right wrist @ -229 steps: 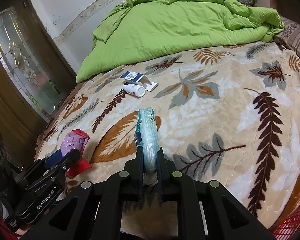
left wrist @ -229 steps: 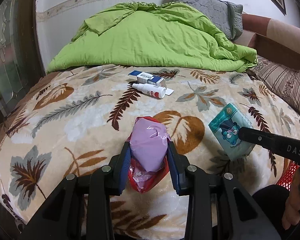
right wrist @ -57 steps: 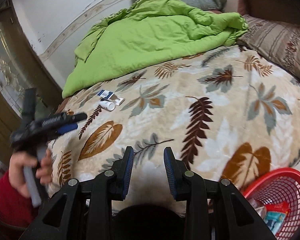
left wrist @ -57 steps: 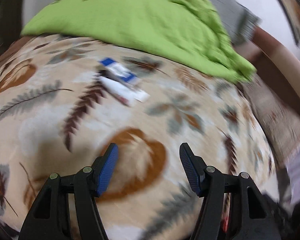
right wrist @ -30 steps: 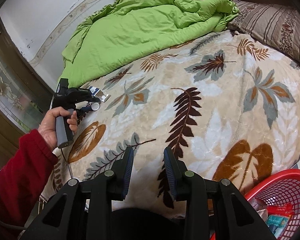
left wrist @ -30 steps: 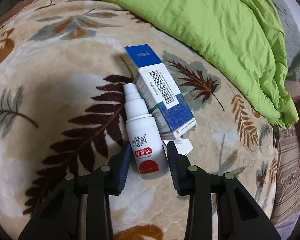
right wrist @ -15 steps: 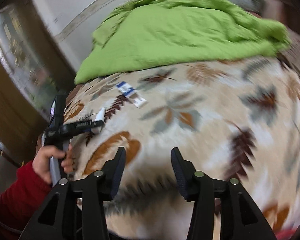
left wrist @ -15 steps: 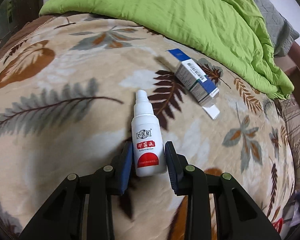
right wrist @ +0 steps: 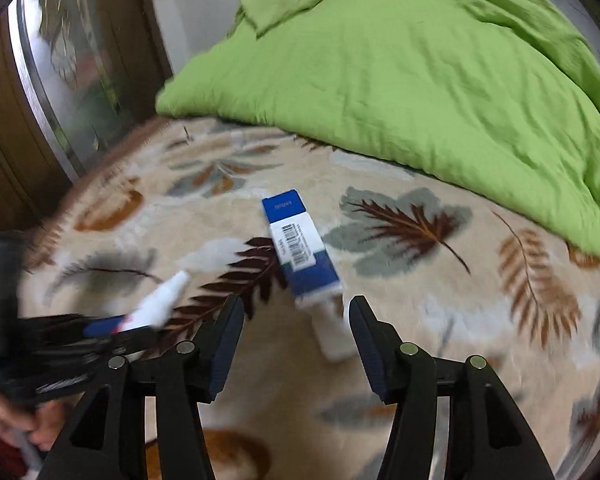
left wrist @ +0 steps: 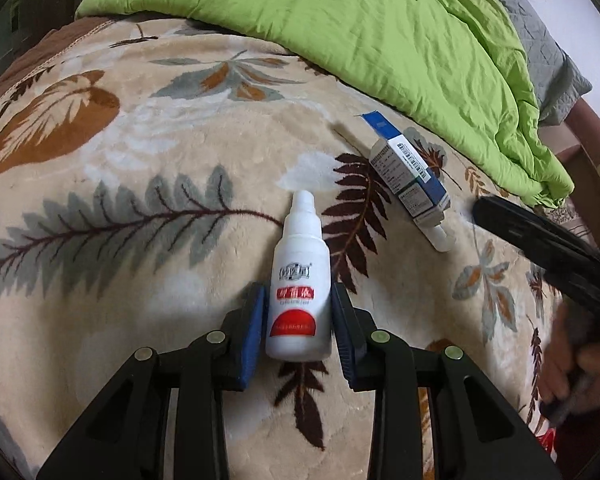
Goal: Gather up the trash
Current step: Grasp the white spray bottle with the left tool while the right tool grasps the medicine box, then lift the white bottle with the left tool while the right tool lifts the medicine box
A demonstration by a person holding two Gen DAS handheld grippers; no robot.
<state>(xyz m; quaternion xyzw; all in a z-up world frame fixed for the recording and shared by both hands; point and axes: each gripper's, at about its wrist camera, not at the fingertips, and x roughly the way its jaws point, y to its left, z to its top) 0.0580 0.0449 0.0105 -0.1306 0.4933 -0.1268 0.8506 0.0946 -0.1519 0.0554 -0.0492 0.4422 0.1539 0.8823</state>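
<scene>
blanket (right wrist: 440,320) bare right of box (right wrist: 300,248); quilt (right wrist: 420,80) behind.

Soft, even indoor light; right wrist view motion-blurred, left sharper, both edges fisheye-bent and dark.

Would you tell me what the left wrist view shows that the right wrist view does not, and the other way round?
Only the left wrist view shows the left gripper shut on the white bottle, label readable. Only the right wrist view shows the right gripper, jaws opening with nothing between them, short of the blue and white box, plus the glass door. Both share the bottle, box, leaf blanket and green quilt.
</scene>
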